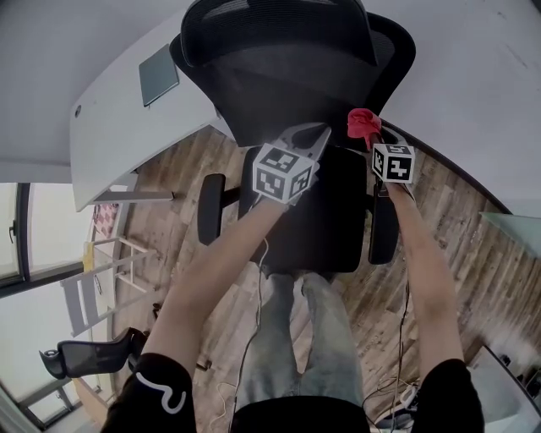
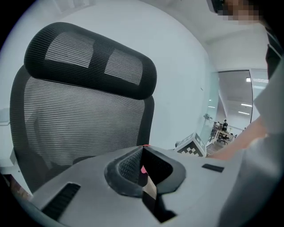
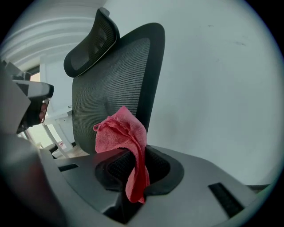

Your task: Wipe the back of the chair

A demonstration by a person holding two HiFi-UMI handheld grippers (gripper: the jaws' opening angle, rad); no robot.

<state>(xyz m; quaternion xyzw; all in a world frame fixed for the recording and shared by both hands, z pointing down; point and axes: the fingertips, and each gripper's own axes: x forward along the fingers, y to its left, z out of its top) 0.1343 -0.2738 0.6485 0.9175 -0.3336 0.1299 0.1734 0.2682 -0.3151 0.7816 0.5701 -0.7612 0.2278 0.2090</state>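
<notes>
The black mesh office chair faces me, its backrest (image 1: 287, 76) and headrest (image 1: 279, 25) just ahead of both grippers. My left gripper (image 1: 317, 135) hovers in front of the middle of the backrest (image 2: 84, 119), below the headrest (image 2: 88, 57). Its jaws (image 2: 142, 166) are shut with nothing held. My right gripper (image 1: 368, 137) is shut on a crumpled red cloth (image 1: 363, 123) by the backrest's right edge. In the right gripper view the cloth (image 3: 124, 133) bunches above the jaws (image 3: 133, 170), a short way in front of the mesh (image 3: 111, 84). No contact with the mesh shows.
The chair's seat (image 1: 325, 220) and two armrests (image 1: 210, 207) (image 1: 383, 228) lie under my forearms. A white desk (image 1: 110, 135) with a dark pad (image 1: 158, 74) stands to the left. A second chair (image 1: 84, 355) and a ladder-like rack (image 1: 93, 287) are at lower left.
</notes>
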